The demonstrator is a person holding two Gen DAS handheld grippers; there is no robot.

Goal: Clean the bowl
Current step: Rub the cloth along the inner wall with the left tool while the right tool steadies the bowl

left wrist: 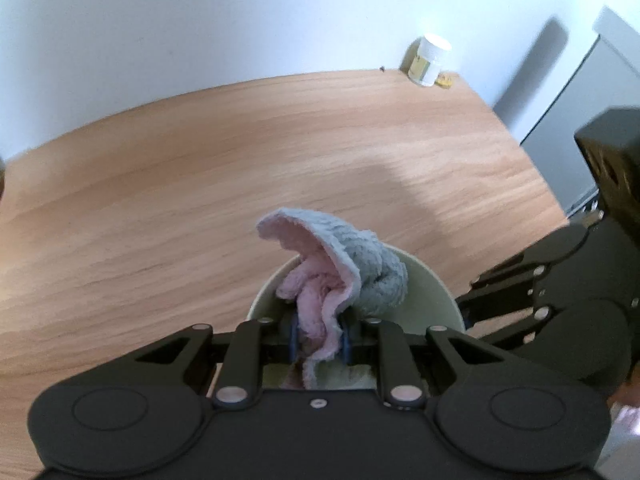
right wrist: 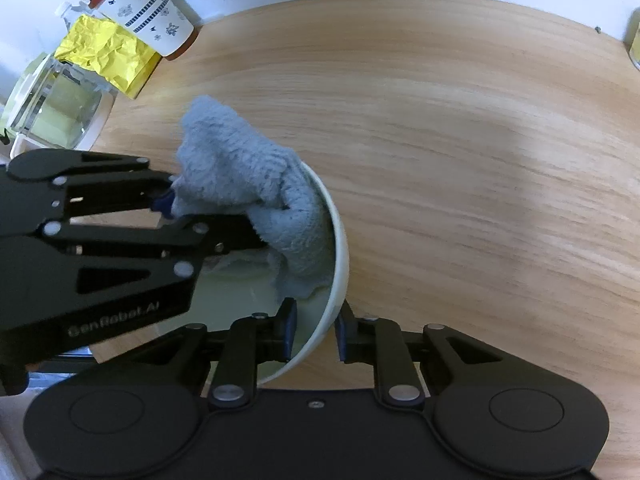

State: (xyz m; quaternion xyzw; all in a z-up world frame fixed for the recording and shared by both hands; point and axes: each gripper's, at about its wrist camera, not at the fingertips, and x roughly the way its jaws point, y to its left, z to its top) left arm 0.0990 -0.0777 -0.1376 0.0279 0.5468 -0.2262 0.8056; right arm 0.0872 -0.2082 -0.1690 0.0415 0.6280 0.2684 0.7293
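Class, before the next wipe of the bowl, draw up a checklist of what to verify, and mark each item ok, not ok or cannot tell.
1. Left gripper shut on the cloth: ok.
2. Cloth reaches inside the bowl: ok.
3. Right gripper straddles the bowl's rim, one finger inside, one outside: ok.
4. Right gripper's pads press on the rim: not ok, a gap shows on both sides.
5. Bowl rests on the table: cannot tell, it looks tilted.
6. Cup and jar stand clear of the bowl: ok.
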